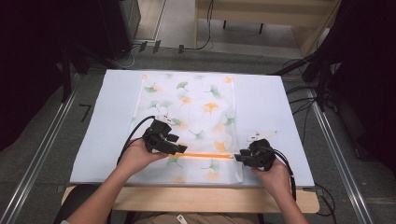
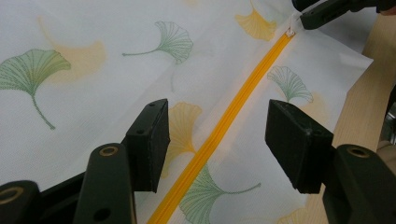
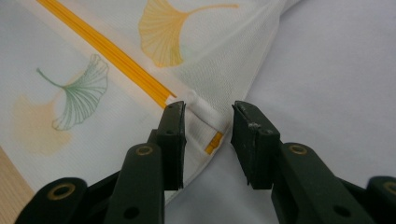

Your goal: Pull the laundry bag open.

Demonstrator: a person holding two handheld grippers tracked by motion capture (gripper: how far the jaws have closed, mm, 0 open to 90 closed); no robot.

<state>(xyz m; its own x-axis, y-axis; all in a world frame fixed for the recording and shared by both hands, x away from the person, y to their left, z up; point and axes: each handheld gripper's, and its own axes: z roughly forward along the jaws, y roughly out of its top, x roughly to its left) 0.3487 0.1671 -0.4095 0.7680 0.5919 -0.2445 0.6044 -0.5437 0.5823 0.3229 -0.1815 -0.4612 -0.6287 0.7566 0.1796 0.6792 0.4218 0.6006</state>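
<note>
A white fabric cover (image 1: 187,107) printed with green and orange ginkgo leaves lies flat on the table mat. An orange zipper (image 1: 205,155) runs across it near its front edge. My left gripper (image 1: 180,148) is at the zipper's left end. In the left gripper view it (image 2: 217,130) stands open, its jaws on either side of the zipper (image 2: 243,93) without touching it. My right gripper (image 1: 238,157) is at the zipper's right end. Its jaws (image 3: 208,121) stand apart around the white pull tab (image 3: 198,102), with a gap on each side.
A pale mat (image 1: 102,121) covers the table, and a strip of wooden table edge (image 1: 210,198) shows in front. Bare mat lies left and right of the cover. Cables and dark stands (image 1: 322,79) are on the floor around the table.
</note>
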